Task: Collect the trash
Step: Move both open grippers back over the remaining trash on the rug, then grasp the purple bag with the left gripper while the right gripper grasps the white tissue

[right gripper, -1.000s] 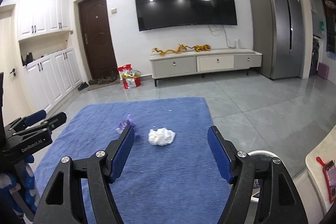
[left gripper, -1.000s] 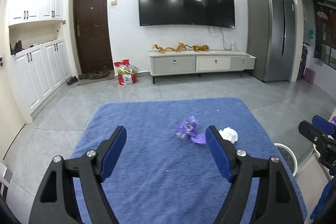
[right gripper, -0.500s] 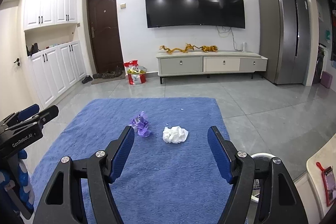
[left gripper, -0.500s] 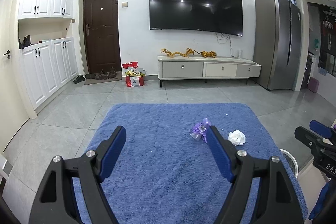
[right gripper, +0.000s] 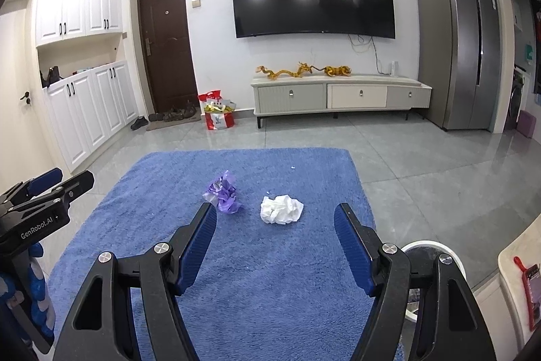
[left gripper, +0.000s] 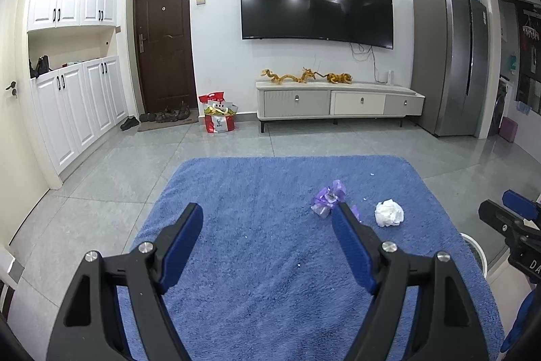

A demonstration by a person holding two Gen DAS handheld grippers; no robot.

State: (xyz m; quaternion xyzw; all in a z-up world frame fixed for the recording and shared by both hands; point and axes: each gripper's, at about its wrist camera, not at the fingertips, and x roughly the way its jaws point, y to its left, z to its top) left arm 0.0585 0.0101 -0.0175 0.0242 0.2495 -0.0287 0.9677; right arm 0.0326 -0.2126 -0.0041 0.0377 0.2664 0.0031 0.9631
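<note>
Right wrist: both jaws spread above rug (right gripper: 142, 208); tissue (right gripper: 281, 209), possibly purple wrapper (right gripper: 223, 192).

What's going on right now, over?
Both grippers, left and right, open, empty. Purple wrapper and white tissue on blue rug. Nothing blocking.

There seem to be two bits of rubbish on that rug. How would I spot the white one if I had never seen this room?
Find the big blue shaggy rug on the grey tiled floor in front of the wall-mounted television. Two scraps lie side by side on it, towards its right edge. The one you want is the crumpled white paper tissue, the right-hand one; its neighbour is a crinkled purple plastic wrapper.
</note>
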